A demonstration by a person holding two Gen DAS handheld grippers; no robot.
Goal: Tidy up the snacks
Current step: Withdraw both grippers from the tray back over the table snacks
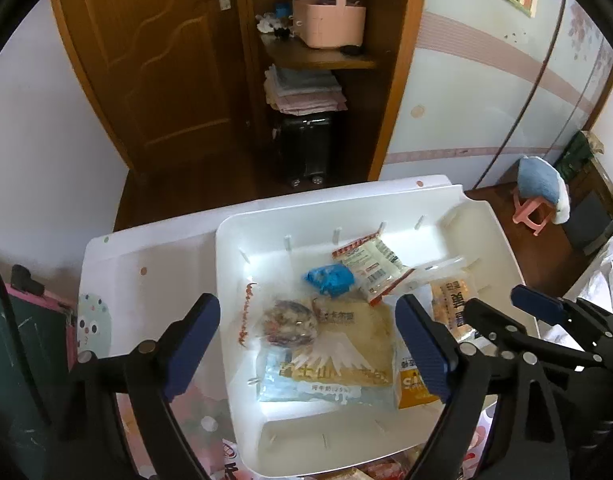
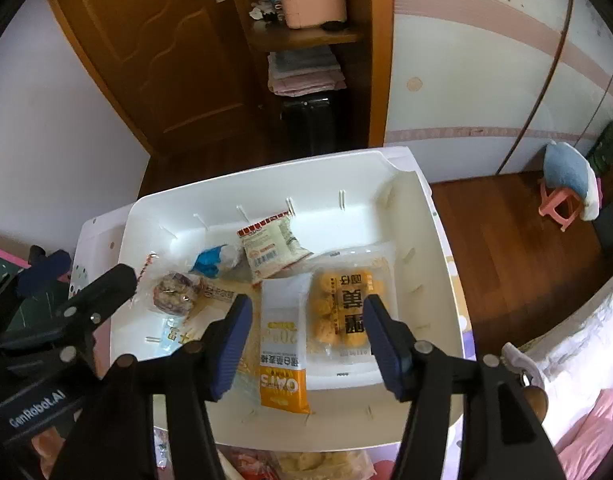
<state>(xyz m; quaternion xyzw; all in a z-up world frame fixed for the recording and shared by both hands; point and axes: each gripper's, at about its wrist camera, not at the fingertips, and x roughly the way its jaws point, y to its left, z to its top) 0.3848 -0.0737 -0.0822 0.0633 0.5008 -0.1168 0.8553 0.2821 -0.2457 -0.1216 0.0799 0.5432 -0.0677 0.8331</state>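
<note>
A white plastic bin (image 1: 346,208) (image 2: 266,176) holds several snacks. My left gripper (image 1: 308,340) hangs open above a flat pack with a white mountain print (image 1: 338,344), touching nothing. Beside that pack lie a round dark cake in a clear wrapper (image 1: 290,322), a blue-wrapped piece (image 1: 330,278) and a red-and-white sachet (image 1: 370,266). My right gripper (image 2: 308,320) is open over an orange and white oats pack (image 2: 284,360) and a clear tray of yellow cakes (image 2: 346,300); its pads press on neither.
The bin rests on a white lid (image 1: 146,248) atop a patterned surface. More snack packs (image 2: 318,464) lie below the bin's near rim. Behind are a brown door (image 1: 154,60), a shelf with a pink basket (image 1: 330,20), and a pink stool (image 1: 534,208) on wooden floor.
</note>
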